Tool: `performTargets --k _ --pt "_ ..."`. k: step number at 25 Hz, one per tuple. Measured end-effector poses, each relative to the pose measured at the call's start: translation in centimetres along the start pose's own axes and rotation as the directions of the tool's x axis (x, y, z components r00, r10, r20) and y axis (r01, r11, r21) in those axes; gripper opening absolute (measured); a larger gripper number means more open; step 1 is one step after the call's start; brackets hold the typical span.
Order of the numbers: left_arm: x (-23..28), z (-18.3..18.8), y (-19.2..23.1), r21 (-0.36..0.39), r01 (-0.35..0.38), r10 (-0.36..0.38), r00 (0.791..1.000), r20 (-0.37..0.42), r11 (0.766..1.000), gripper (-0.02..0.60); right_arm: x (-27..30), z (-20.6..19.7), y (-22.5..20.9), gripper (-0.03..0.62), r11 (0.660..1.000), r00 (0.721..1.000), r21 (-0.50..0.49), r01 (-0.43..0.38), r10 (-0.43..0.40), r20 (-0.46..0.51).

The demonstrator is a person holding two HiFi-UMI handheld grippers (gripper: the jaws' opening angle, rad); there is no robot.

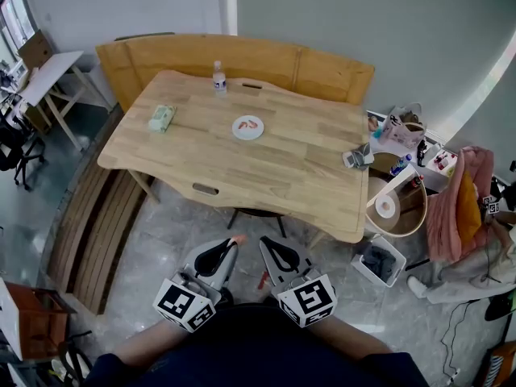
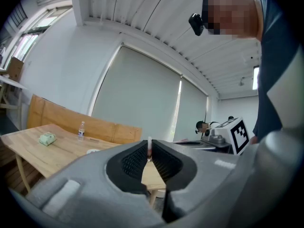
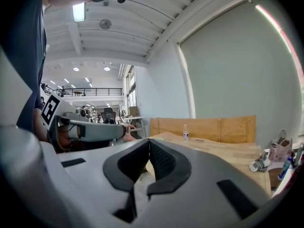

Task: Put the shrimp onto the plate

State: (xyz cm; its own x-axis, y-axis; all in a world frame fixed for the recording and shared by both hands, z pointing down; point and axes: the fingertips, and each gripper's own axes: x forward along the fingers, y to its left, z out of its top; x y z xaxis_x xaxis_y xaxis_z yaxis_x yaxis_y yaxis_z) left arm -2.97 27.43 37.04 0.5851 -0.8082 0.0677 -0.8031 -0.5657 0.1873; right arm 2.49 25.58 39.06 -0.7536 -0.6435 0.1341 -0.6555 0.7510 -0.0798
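Short of the table (image 1: pixel 306 176), shrimp (image 2: pixel 149 145) tight in left gripper (image 2: pixel 150 155); right gripper (image 3: pixel 148 145) pressed together, empty.

Wide bare tabletop (image 1: pixel 282 168) around plate (image 1: pixel 239 131)

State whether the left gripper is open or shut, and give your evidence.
Shut: the left gripper pinches a shrimp between its tips.

The head camera looks steeply down from well back of the table (image 1: pixel 266 160), the left tool (image 1: pixel 234 242) and right tool (image 1: pixel 264 243) close beneath it. Each tool camera looks low and roughly level along its jaws toward that table; all three views share its water bottle (image 1: pixel 218 77).
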Motion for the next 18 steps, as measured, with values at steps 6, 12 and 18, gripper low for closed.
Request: performTargets --k 6,12,18 --pt "1.8 -0.8 -1.0 -0.006 -0.033 0.033 0.999 0.009 0.999 0.032 -0.8 -1.0 -2.0 0.009 1.0 1.0 -0.002 -0.03 0.03 -0.005" --pt "3.5 -1.2 0.0 -0.018 -0.052 0.052 0.999 0.011 0.999 0.032 0.4 -1.6 -3.7 0.009 0.999 0.998 -0.001 -0.053 0.052 -0.018" --pt "6.3 -0.6 3.6 -0.02 -0.037 0.038 0.999 0.027 0.999 0.032 4.2 -1.2 -6.1 0.009 0.999 0.999 -0.015 -0.039 0.039 -0.018"
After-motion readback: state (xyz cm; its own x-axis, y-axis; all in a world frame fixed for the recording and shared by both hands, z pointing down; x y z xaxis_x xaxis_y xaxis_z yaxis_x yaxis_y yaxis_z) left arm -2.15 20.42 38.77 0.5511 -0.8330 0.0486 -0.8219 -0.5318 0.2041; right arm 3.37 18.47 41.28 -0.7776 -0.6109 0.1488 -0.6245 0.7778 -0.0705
